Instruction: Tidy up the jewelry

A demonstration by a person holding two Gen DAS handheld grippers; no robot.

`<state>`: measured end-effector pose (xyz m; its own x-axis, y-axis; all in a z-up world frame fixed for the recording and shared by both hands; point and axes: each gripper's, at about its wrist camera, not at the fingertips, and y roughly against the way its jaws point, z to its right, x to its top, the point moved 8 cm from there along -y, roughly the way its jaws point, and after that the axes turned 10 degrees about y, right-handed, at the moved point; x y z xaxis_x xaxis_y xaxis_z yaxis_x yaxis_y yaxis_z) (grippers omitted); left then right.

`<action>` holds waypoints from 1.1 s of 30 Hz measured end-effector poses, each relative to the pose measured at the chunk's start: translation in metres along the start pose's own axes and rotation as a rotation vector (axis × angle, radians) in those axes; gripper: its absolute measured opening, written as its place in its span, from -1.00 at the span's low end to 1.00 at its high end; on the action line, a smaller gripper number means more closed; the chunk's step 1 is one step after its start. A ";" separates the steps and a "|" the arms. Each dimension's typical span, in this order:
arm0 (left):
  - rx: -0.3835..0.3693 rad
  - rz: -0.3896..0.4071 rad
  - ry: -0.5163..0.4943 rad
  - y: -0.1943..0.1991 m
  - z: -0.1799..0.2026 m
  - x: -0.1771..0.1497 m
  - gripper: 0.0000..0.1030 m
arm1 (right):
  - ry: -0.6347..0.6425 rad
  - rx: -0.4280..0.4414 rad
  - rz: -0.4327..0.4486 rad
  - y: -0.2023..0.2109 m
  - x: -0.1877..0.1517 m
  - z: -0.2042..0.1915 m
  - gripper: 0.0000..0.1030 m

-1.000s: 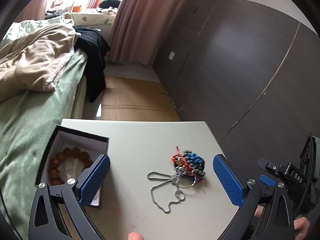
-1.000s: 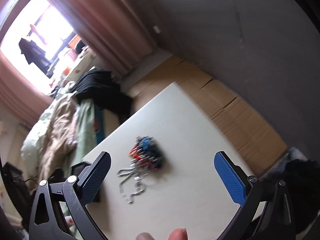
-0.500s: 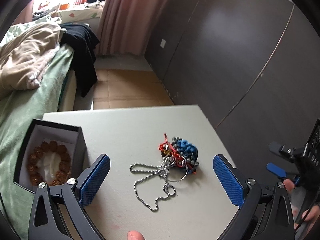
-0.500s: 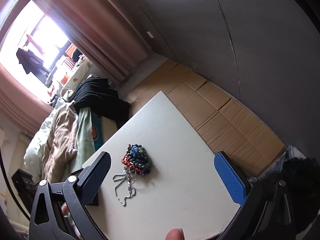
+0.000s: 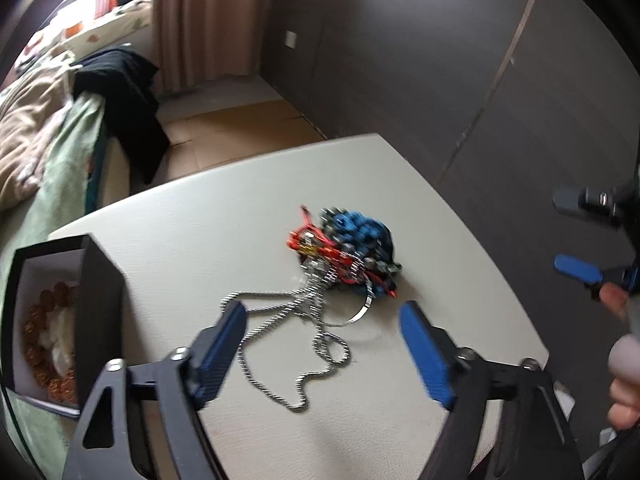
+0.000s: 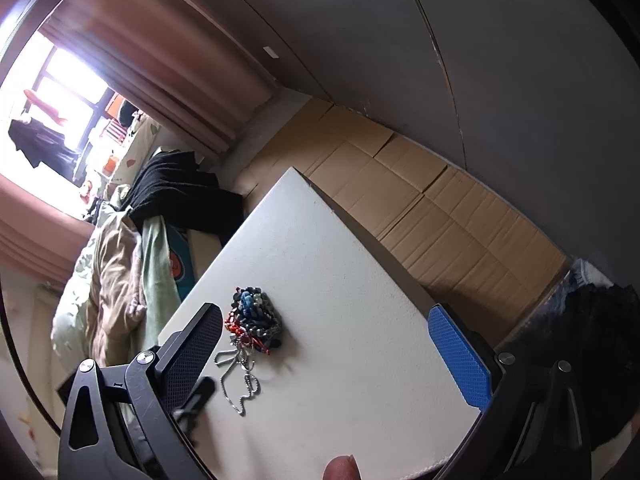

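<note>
A tangle of blue, grey and red beaded jewelry (image 5: pixel 348 246) lies mid-table, with a silver ball chain (image 5: pixel 296 340) trailing toward me. My left gripper (image 5: pixel 322 330) hovers low over the chain, its jaws closing, the chain's loops between the blue pads but untouched. At left stands a black box (image 5: pixel 100 304) holding a brown bead bracelet (image 5: pixel 36 344). In the right wrist view my right gripper (image 6: pixel 324 332) is wide open above the table, with the tangle (image 6: pixel 256 314) and chain (image 6: pixel 238 376) near its left finger.
The white table (image 5: pixel 224 224) ends in an edge at right, above a cardboard-covered floor (image 6: pixel 440 208). A bed with green and beige bedding (image 5: pixel 36 148) and black clothes lies left. Dark wardrobe doors (image 5: pixel 440 60) stand behind. The right gripper's tool (image 5: pixel 592 268) shows at the frame's right.
My left gripper has come down and closer to the chain, rolling somewhat, and its jaws have narrowed. The right gripper has drifted a little, staying wide open.
</note>
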<state>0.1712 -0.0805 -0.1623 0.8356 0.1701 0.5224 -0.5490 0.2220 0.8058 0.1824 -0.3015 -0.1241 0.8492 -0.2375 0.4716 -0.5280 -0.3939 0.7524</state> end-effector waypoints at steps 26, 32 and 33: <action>-0.026 -0.015 -0.052 -0.016 0.004 0.003 -0.95 | 0.019 0.017 -0.062 -0.015 -0.002 -0.005 1.00; -0.081 0.012 0.025 0.011 -0.008 0.011 -0.97 | 0.054 0.016 -0.081 -0.019 -0.010 -0.014 1.00; -0.083 0.015 0.035 0.014 -0.010 0.012 -0.97 | 0.064 0.014 -0.085 -0.021 -0.012 -0.017 1.00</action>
<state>0.1735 -0.0656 -0.1480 0.8266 0.2070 0.5233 -0.5627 0.2975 0.7712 0.1833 -0.2754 -0.1371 0.8885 -0.1454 0.4352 -0.4534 -0.4230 0.7845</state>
